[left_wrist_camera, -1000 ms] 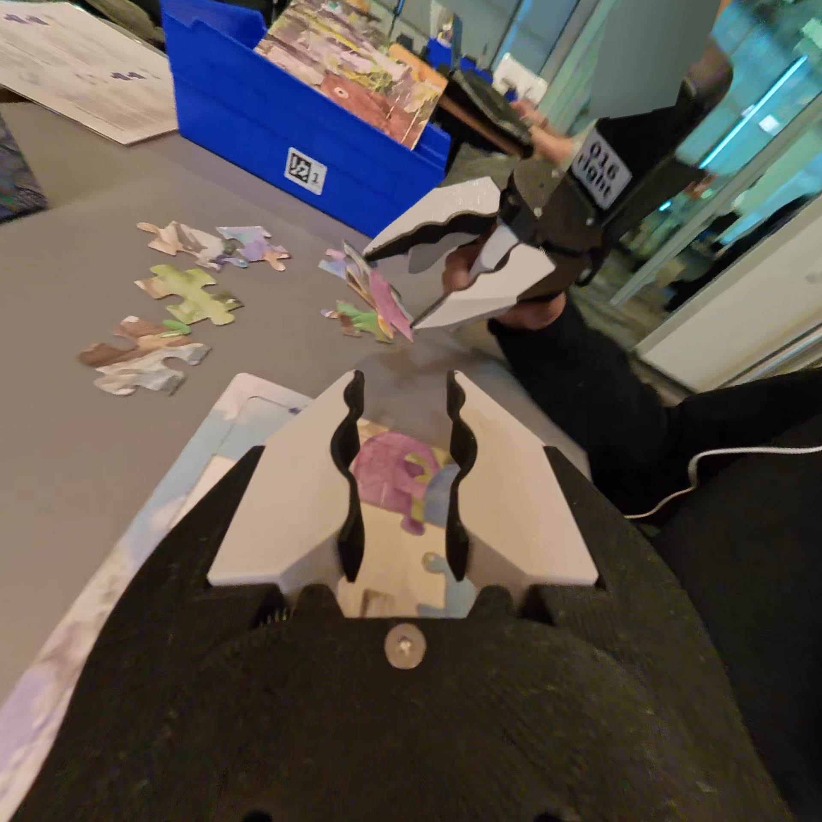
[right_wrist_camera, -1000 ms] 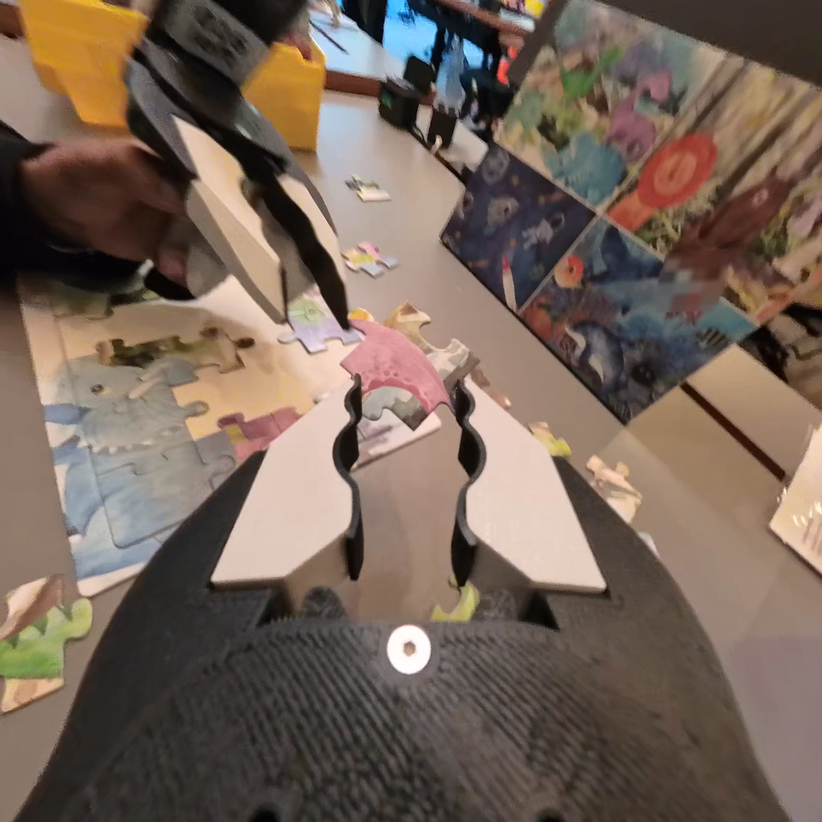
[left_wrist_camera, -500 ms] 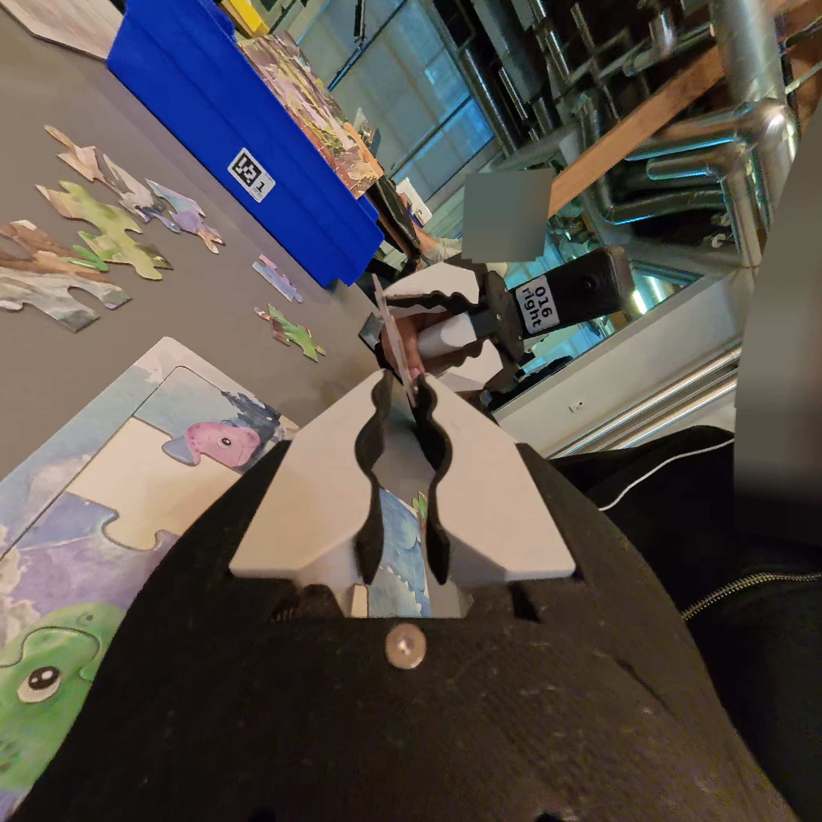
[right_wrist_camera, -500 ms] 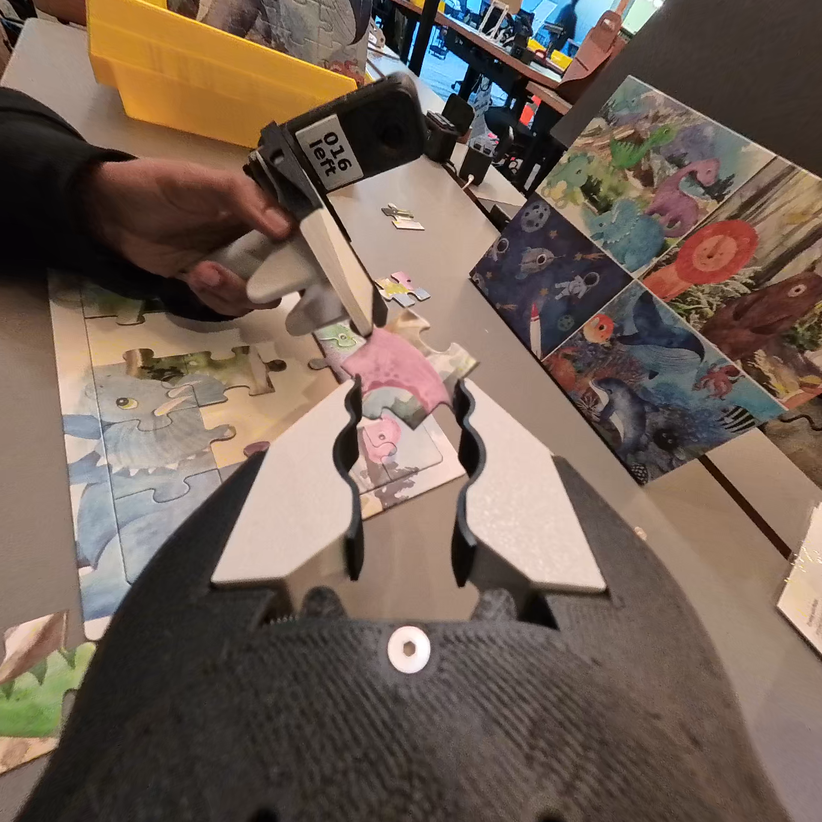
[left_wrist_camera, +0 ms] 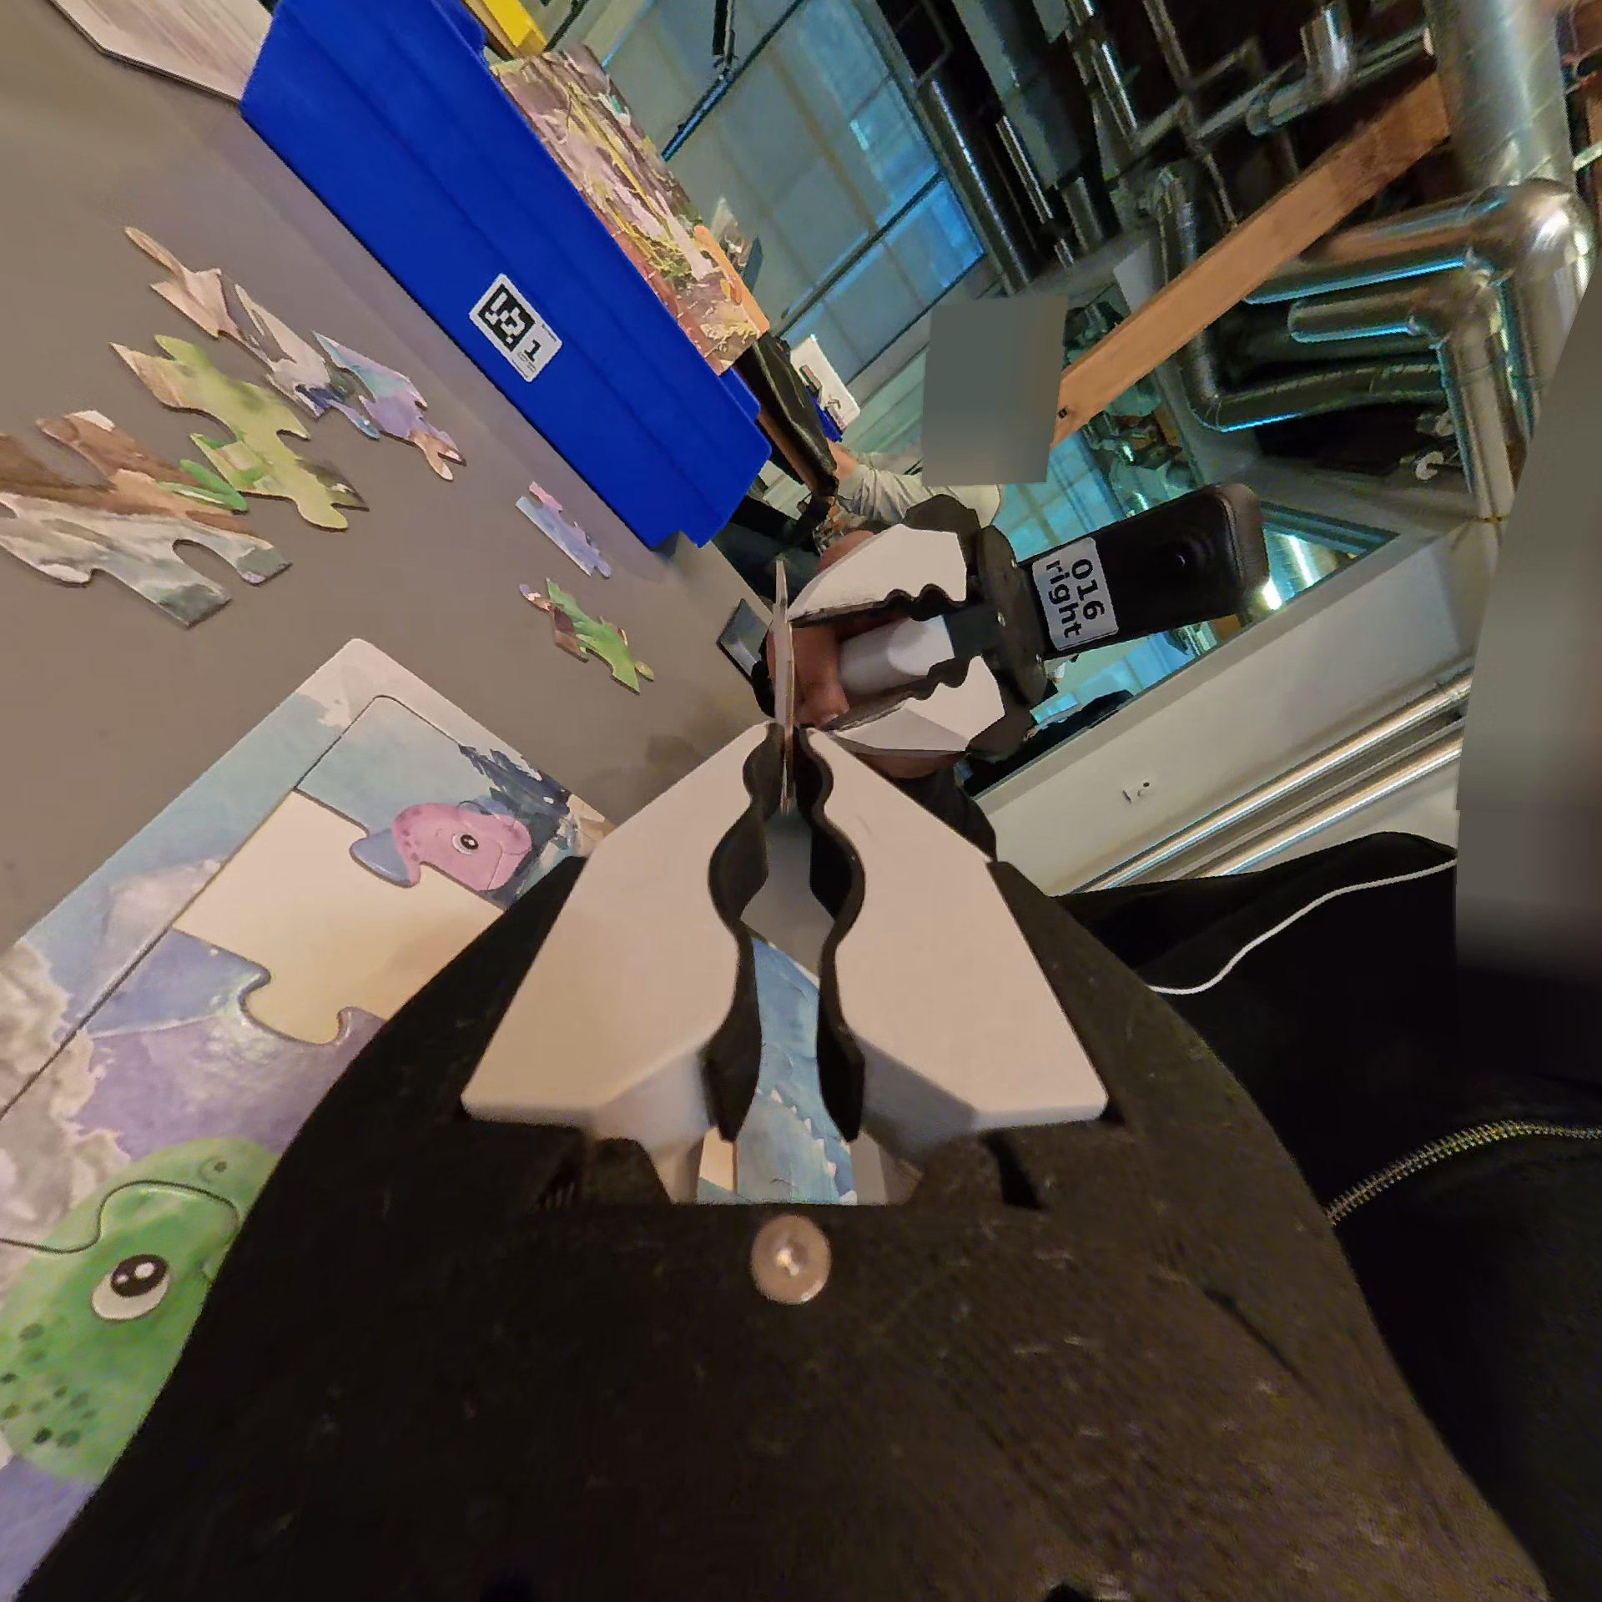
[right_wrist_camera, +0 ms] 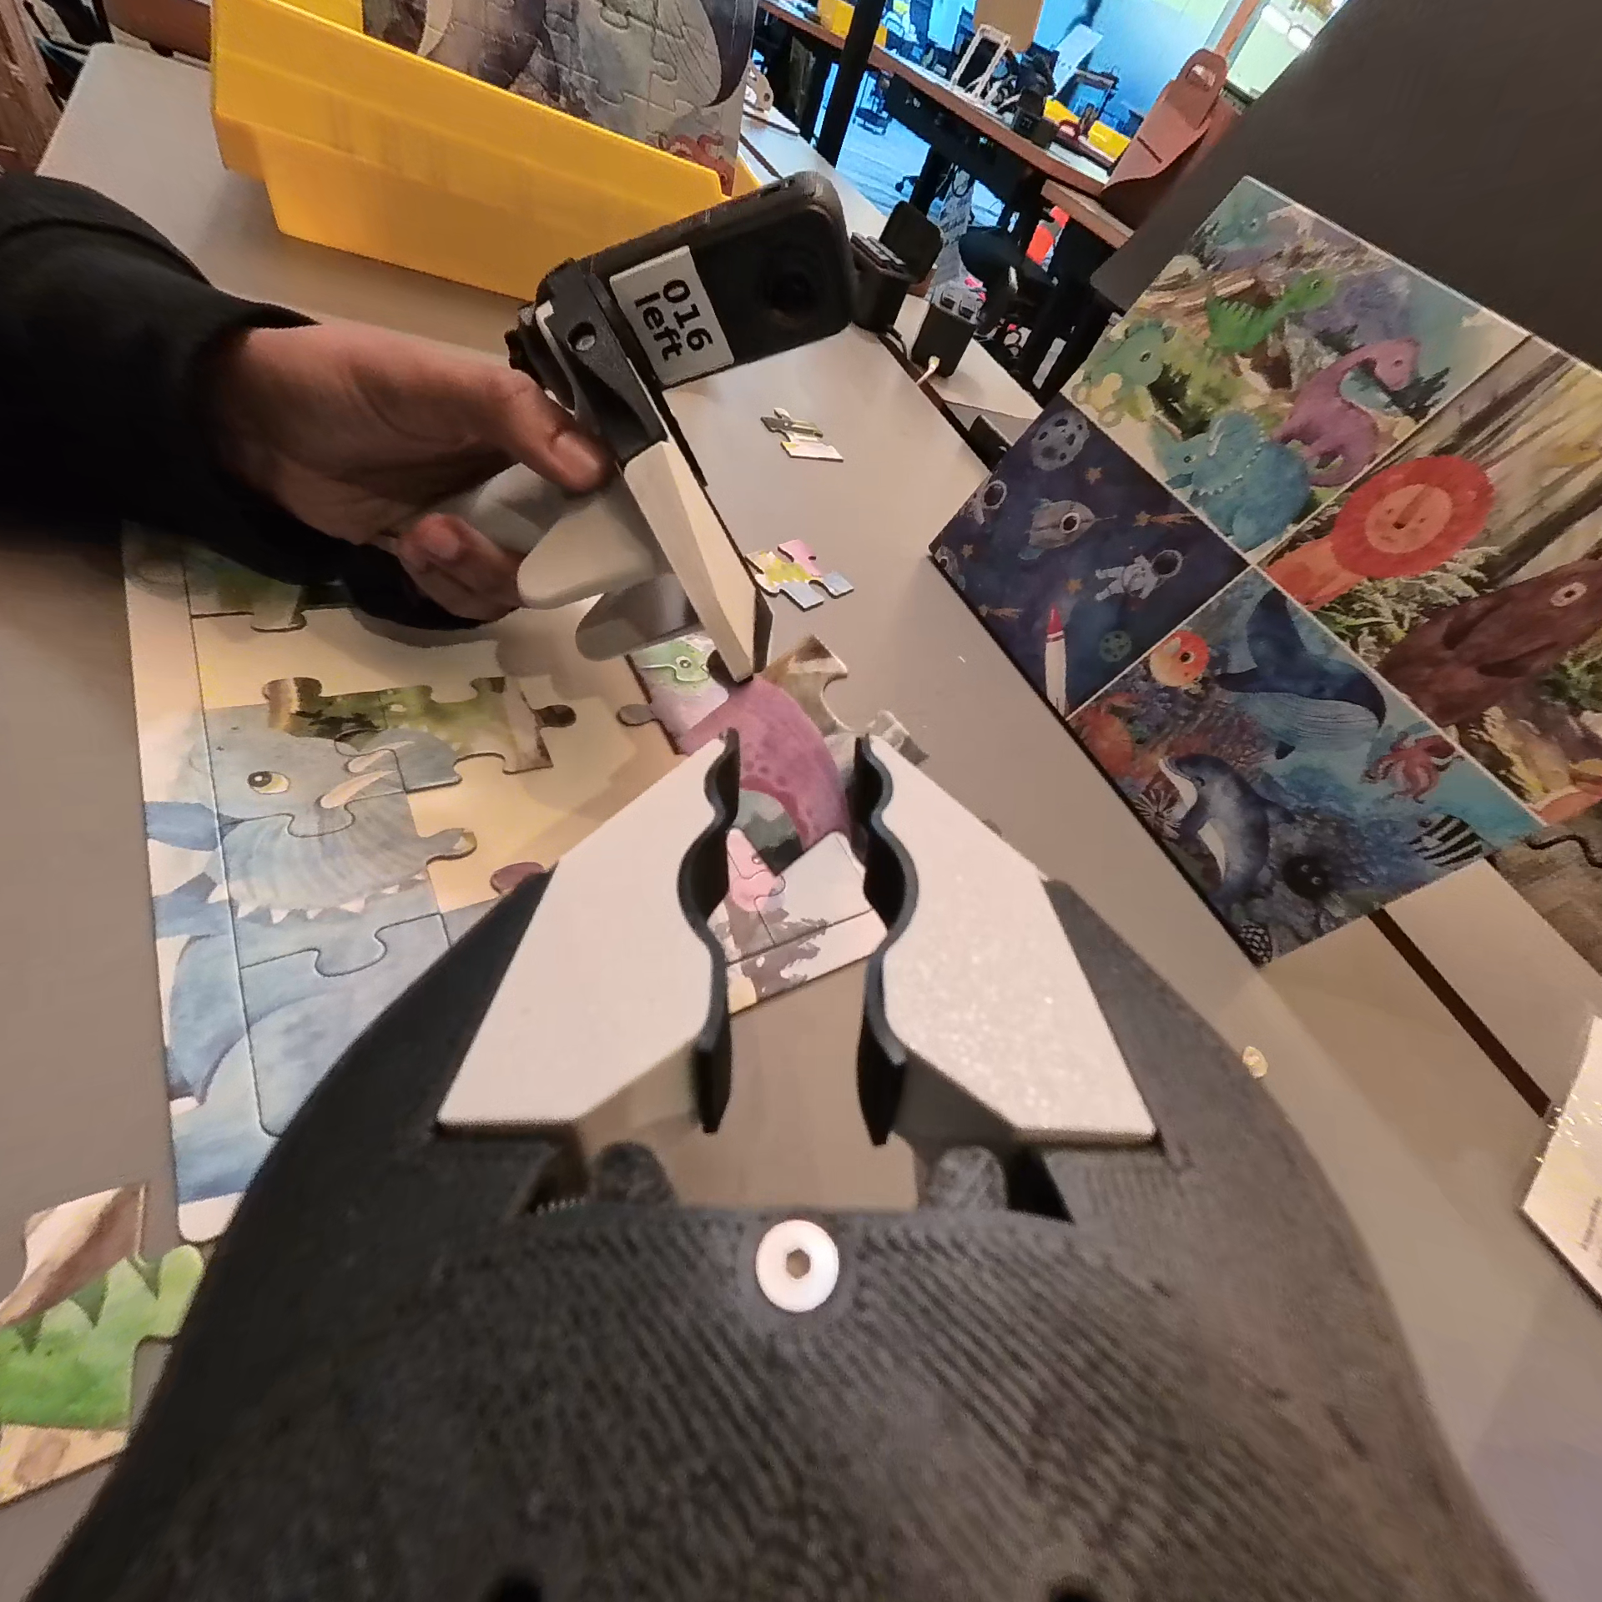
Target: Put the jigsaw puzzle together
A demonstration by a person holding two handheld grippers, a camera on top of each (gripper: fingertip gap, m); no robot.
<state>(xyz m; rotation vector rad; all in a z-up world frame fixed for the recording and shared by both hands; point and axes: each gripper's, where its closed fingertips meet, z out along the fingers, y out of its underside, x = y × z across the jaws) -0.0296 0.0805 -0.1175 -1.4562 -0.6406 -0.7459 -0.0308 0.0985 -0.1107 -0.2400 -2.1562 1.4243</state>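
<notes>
The pink puzzle piece point(right_wrist_camera: 784, 754) hangs in the air just above the near right corner of the puzzle board point(right_wrist_camera: 156, 867), held edge-on in the left wrist view point(left_wrist_camera: 784, 685). The left gripper point(left_wrist_camera: 784, 763) pinches its lower edge, jaws pressed nearly together on the thin card. The right gripper point(right_wrist_camera: 791, 763) has the same piece between its fingertips, jaws spread only as wide as the piece; whether they press it or merely bracket it cannot be told. In the right wrist view the left gripper point(right_wrist_camera: 741, 667) comes down onto the piece's far tip, held by a hand point(right_wrist_camera: 390, 451) in a black sleeve.

The board lies flat on the grey table point(right_wrist_camera: 910, 520), partly filled: a blue elephant and some joined pieces cover its near left part, with bare cream patches around them. A small pink dinosaur head point(left_wrist_camera: 455, 841) sits at the board's corner nearest the grippers.

Beyond the board, loose pieces point(left_wrist_camera: 217, 433) lie scattered on the table, with a blue bin point(left_wrist_camera: 520, 260) behind them. On the board's far side stands a yellow bin point(right_wrist_camera: 451, 165). To the board's right, a picture sheet point(right_wrist_camera: 1300, 563) of animal and space scenes leans upright.
</notes>
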